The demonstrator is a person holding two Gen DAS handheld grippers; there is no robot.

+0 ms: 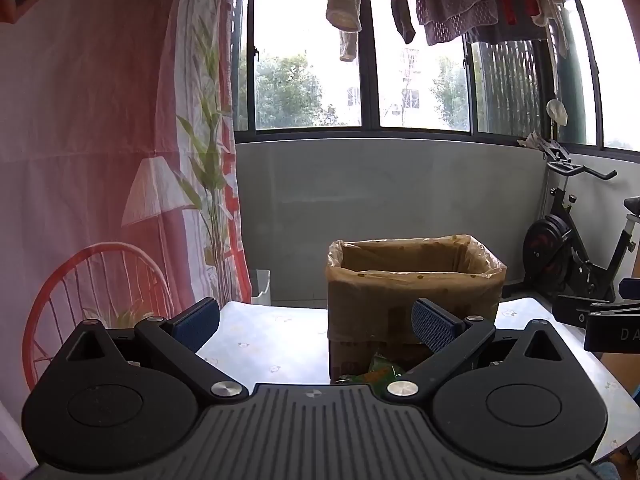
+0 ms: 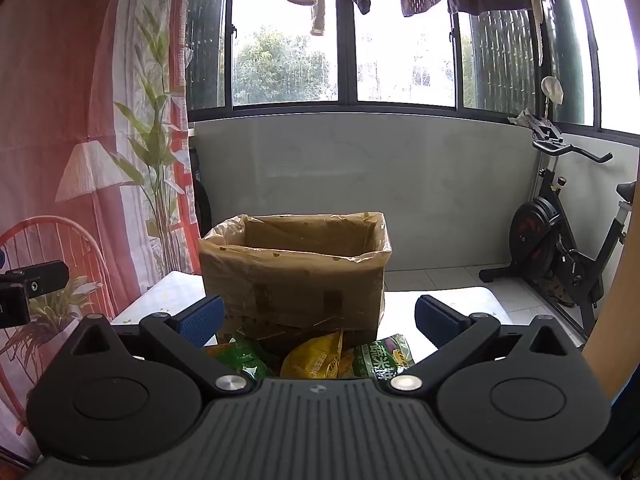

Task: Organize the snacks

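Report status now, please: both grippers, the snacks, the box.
Left gripper open, empty. Right gripper open, empty. Snack packets lie on table before lined cardboard box. Nothing blocks the path.

Daylight floods through the overexposed window [image 1: 420, 56], leaving the foreground dim; fisheye edges bend, focus sharp.

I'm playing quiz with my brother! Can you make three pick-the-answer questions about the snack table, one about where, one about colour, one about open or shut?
1. Where do the snack packets lie?
A. in front of the box
B. inside the box
C. on the floor

2. What colour is the middle packet?
A. blue
B. yellow
C. pink

3. How is the right gripper?
A. open, empty
B. shut on a packet
C. shut on the box

Answers: 1 A, they lie on the table before the cardboard box. 2 B, its wrapper is yellow. 3 A, the fingers stand wide apart.
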